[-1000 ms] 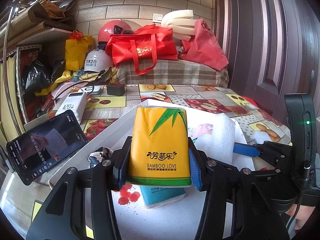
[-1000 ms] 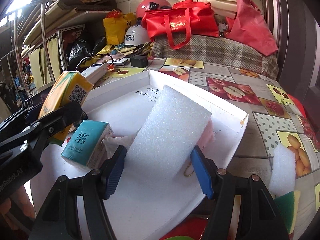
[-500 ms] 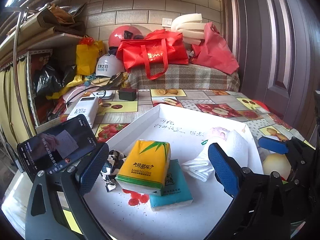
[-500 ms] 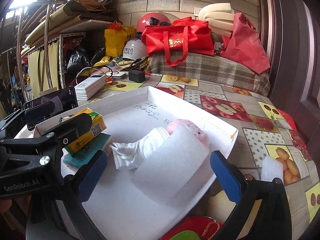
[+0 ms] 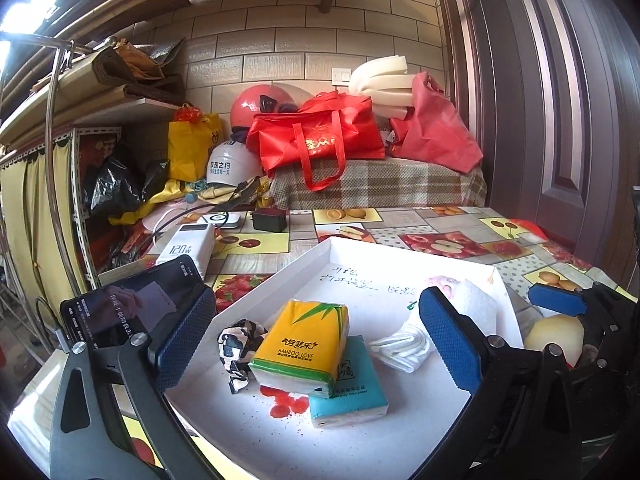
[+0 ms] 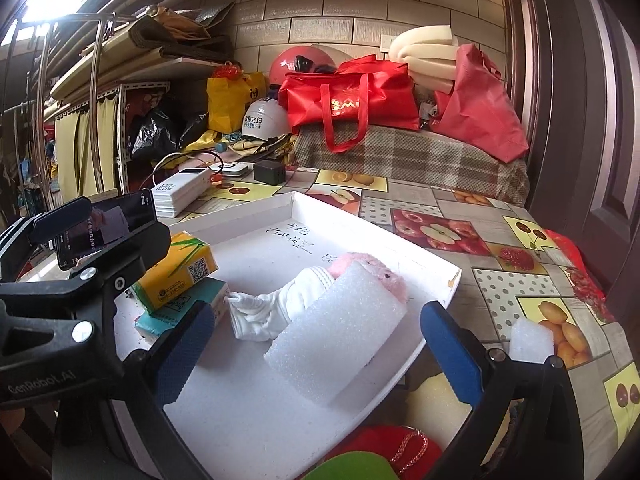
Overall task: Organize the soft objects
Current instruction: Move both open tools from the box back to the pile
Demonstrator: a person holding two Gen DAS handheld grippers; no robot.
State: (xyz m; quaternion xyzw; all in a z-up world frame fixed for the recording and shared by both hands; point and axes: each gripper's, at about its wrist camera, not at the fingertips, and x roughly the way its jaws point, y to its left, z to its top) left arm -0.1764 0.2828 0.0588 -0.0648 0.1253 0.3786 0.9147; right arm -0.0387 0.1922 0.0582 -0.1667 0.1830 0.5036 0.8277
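Both grippers' fingers (spread wide) flank the yellow tissue pack (image 5: 302, 346) and foam block (image 6: 336, 332).

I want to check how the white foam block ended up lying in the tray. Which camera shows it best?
The right wrist view: the white foam block lies in full sight between the open fingers, resting on the white tray against the white glove. In the left wrist view a blue finger pad hides most of it.

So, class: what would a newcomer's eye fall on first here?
Probably the yellow tissue pack, lying across a teal tissue pack at the near left of the white tray. Next, the white foam block at the tray's right, resting against a white glove. Both grippers, left and right, hang open.
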